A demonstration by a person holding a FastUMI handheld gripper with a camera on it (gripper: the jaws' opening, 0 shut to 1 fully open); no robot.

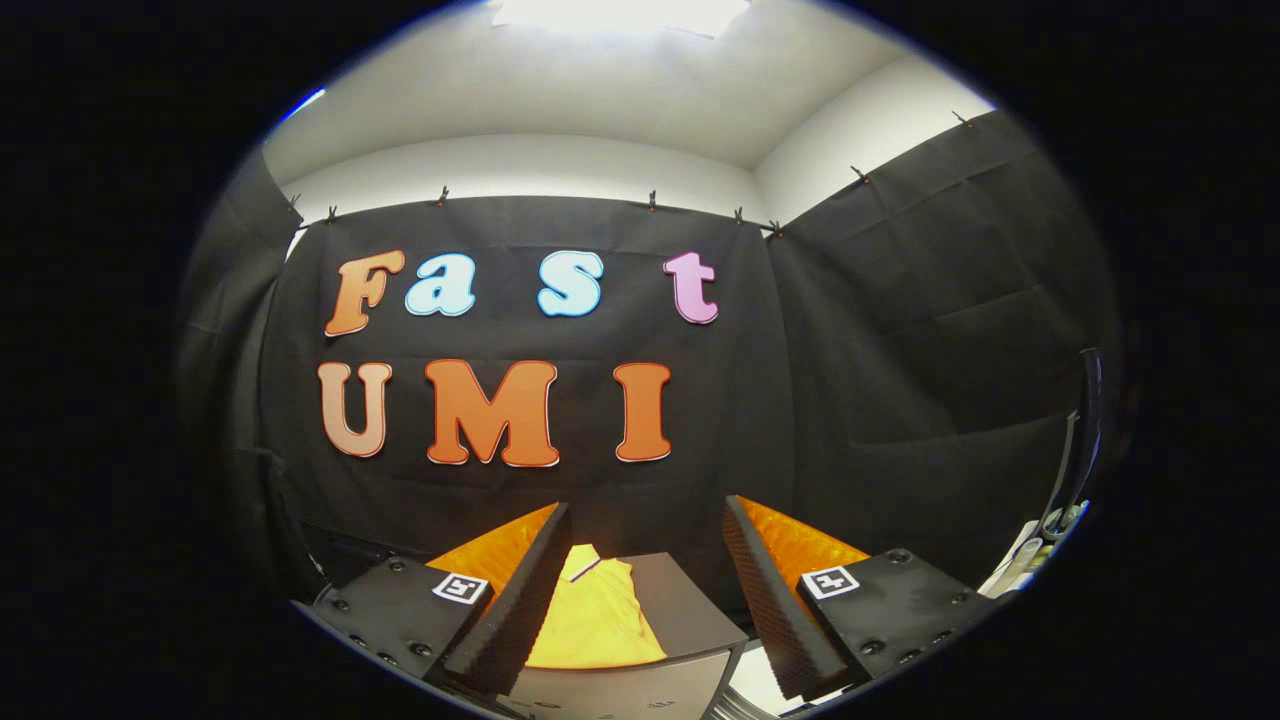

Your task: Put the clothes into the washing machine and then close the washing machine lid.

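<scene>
My gripper (645, 555) is open, its two fingers spread wide with nothing pressed between them. Below and just ahead of the fingers lies a yellow-orange garment (597, 615), spread on a dark flat surface (690, 600) that looks like the top of a box or machine. The garment sits closer to the left finger (520, 590) than to the right finger (775, 600). Whether the dark surface is the washing machine's lid, I cannot tell.
The black cloth wall stands close behind the dark surface. Beyond the right finger, a white object (1015, 570) and a dark curved edge (1080, 450) rise beside the side wall. A pale patch (760, 685) shows below the right finger.
</scene>
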